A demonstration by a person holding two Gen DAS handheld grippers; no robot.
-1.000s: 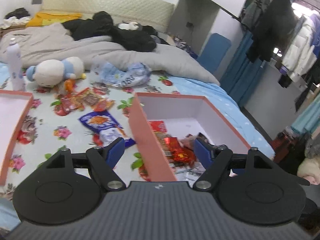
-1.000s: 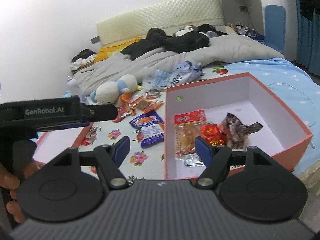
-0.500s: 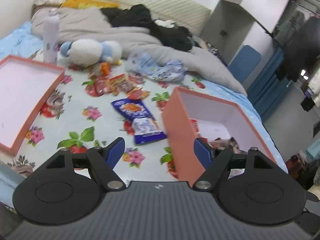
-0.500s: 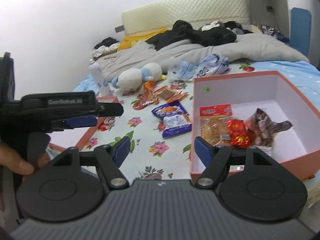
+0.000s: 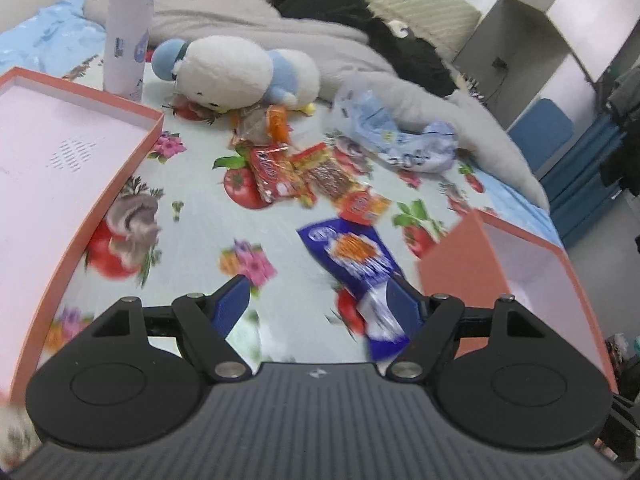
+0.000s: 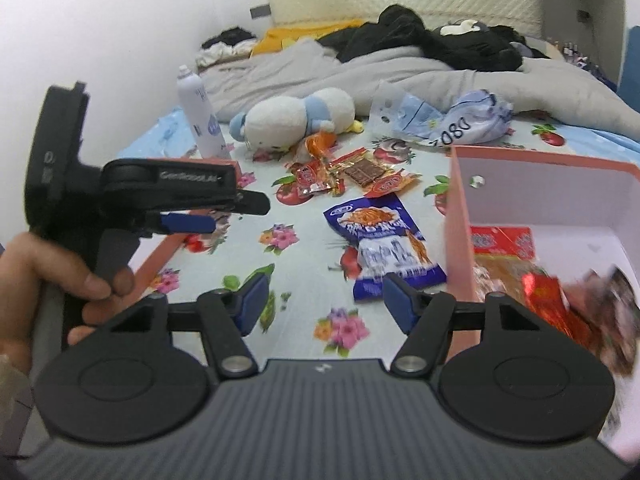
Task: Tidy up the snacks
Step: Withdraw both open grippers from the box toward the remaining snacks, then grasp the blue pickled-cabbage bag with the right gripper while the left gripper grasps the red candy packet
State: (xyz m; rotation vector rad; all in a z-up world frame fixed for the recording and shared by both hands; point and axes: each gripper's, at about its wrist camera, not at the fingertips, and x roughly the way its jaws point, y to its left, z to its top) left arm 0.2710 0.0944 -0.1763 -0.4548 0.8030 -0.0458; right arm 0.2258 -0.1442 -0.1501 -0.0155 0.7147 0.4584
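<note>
Both claws (image 5: 318, 306) (image 6: 324, 298) apparently open, empty

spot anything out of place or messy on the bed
Yes. Several snack packets lie scattered loose on the bedsheet beside a blue packet, outside the orange box that already holds a few. A crumpled plastic bag also lies near the plush toy.
</note>
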